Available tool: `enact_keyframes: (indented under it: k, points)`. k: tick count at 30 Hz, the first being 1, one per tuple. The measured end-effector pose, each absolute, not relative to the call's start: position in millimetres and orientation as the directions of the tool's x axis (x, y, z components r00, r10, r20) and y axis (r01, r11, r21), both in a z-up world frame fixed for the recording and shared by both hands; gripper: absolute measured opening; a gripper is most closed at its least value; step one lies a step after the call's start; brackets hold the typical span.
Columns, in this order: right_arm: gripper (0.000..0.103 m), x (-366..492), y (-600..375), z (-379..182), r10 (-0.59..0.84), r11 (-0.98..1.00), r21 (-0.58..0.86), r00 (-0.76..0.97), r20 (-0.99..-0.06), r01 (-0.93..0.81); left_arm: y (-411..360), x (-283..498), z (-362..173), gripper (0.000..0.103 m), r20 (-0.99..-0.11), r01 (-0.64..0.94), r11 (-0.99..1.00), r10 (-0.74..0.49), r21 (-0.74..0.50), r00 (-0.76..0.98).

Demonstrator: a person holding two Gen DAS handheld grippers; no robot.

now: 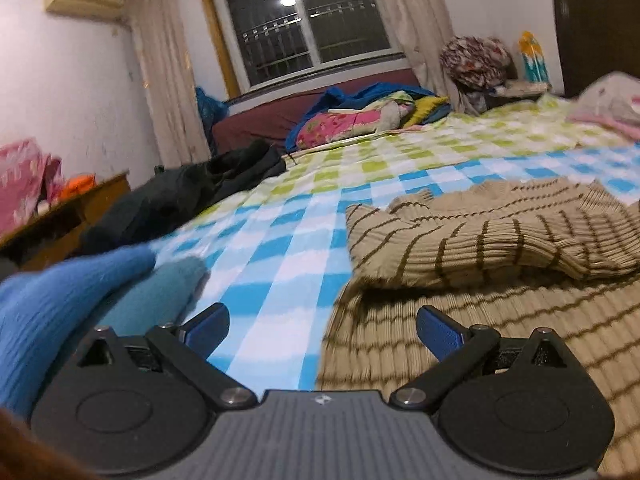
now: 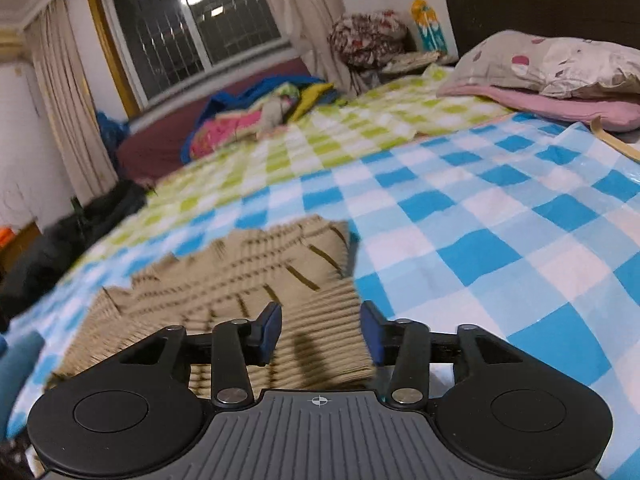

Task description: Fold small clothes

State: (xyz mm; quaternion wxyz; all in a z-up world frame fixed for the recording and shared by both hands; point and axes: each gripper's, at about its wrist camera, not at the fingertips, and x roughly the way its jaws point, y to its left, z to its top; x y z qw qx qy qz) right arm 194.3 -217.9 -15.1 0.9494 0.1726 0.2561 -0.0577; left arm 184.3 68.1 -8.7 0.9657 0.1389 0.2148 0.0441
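Observation:
A tan ribbed sweater (image 1: 492, 240) with thin dark brown stripes lies on the blue-and-white checked sheet (image 1: 272, 248), one part folded over onto its body. My left gripper (image 1: 324, 328) is open wide just above the sweater's left edge, with nothing between its blue pads. In the right wrist view the sweater (image 2: 248, 280) runs off to the left. My right gripper (image 2: 320, 334) hovers over its near right corner, jaws apart, with the knit lying under the gap and the pads not pressing on it.
Blue and teal knit garments (image 1: 80, 296) lie at the left of the bed. A black jacket (image 1: 180, 196) sits at the far left edge, with a wooden desk (image 1: 68, 216) beyond it. Pillows (image 2: 560, 72) lie by the dark headboard and a heap of bedding (image 1: 352, 120) under the window.

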Motion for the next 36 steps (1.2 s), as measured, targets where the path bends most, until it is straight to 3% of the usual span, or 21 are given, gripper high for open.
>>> enact_keyframes:
  k: [4,9,14,18,21,23,27,31,36]
  points:
    - [0.044,203,-226,-19,0.051,0.934,0.326,0.847,-0.53,0.147,50,211,-23,0.103,-0.388,-0.028,0.903,0.212,0.428,0.897]
    - [0.017,210,-232,-15,0.114,0.925,0.362,0.822,-0.558,0.117,41,245,-29,0.103,-0.385,-0.047,0.872,0.262,0.487,0.885]
    - [0.005,213,-229,6,0.155,0.926,0.373,0.84,-0.519,0.06,62,262,-17,0.103,-0.348,-0.184,0.886,0.348,0.426,0.871]
    - [0.003,220,-217,30,0.213,0.92,0.391,0.871,-0.443,-0.026,94,266,-14,0.103,-0.353,-0.292,0.895,0.408,0.338,0.842]
    - [0.003,230,-207,38,0.222,0.919,0.39,0.895,-0.387,-0.059,104,264,-22,0.103,-0.388,-0.287,0.912,0.387,0.293,0.836]
    - [0.003,244,-203,29,0.19,0.931,0.363,0.888,-0.418,-0.029,101,261,-30,0.103,-0.406,-0.251,0.91,0.377,0.33,0.832]
    - [0.01,274,-202,-10,0.115,0.956,0.28,0.775,-0.621,0.083,98,244,-27,0.103,-0.393,-0.193,0.912,0.337,0.362,0.855]
    - [0.015,263,-201,-4,0.08,0.963,0.255,0.805,-0.587,0.091,103,220,-19,0.103,-0.386,-0.172,0.911,0.322,0.376,0.865]
    - [0.015,245,-188,18,0.062,0.985,0.17,0.862,-0.503,0.028,106,208,1,0.103,-0.378,-0.163,0.938,0.276,0.304,0.884]
